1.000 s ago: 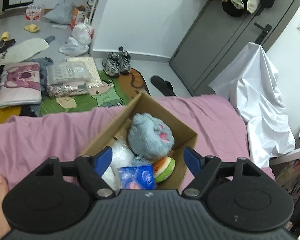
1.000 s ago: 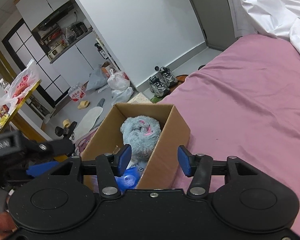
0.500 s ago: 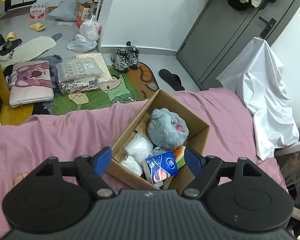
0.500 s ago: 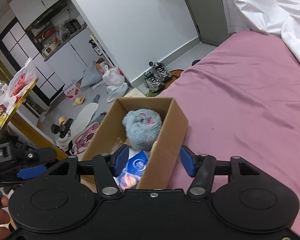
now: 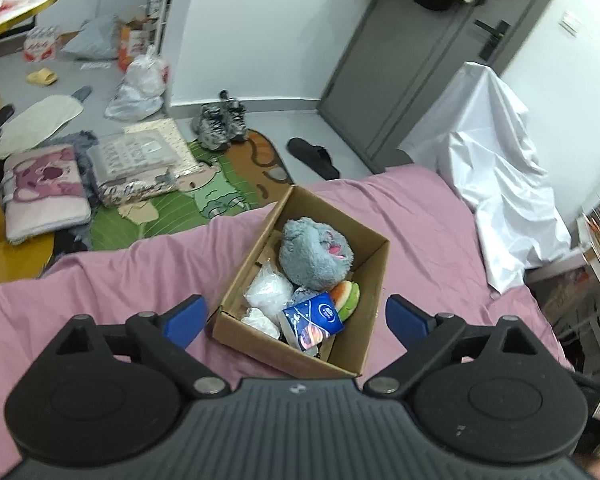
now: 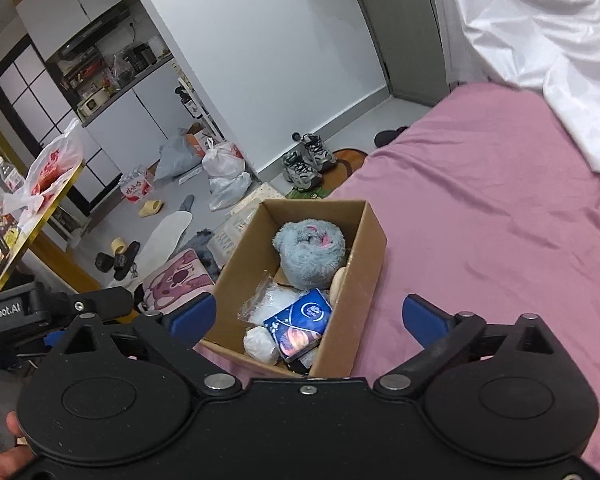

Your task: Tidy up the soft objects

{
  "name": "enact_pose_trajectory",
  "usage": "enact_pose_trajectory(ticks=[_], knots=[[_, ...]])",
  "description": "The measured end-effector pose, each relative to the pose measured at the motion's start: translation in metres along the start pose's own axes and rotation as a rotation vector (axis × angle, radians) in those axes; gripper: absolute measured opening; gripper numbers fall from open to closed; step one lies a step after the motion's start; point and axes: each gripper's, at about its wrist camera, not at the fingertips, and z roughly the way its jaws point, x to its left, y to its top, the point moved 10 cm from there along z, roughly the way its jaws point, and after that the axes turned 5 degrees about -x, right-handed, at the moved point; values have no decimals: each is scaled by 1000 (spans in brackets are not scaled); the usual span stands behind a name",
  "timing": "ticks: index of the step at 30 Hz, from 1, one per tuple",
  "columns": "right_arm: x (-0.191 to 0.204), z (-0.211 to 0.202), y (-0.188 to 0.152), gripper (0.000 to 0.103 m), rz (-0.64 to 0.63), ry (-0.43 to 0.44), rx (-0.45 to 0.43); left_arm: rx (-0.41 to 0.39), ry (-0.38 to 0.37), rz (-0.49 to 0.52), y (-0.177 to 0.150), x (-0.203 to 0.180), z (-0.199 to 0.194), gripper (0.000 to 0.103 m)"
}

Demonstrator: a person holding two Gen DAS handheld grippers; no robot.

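Hovering over the open brown cardboard box (image 5: 374, 280) of soft items on the pink bed (image 5: 120, 280), the left gripper (image 5: 296, 316) and right gripper (image 6: 308, 316), fingers just spread wide and empty, appear finished packing, with only a check for strays ahead.

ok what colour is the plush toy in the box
Grey-blue with pink markings: the plush toy, clearest in the left wrist view.

Even indoor light, soft shadows, fisheye bending at edges, slight blur
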Motion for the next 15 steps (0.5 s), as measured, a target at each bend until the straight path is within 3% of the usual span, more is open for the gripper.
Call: enact_pose_trajectory(ticks=[7, 15], knots=[[15, -15, 1, 103, 2, -24, -15, -9, -16, 106, 1, -1, -15, 97], [15, -30, -11, 103, 3, -84, -10, 10, -35, 126, -1, 15, -24, 97]])
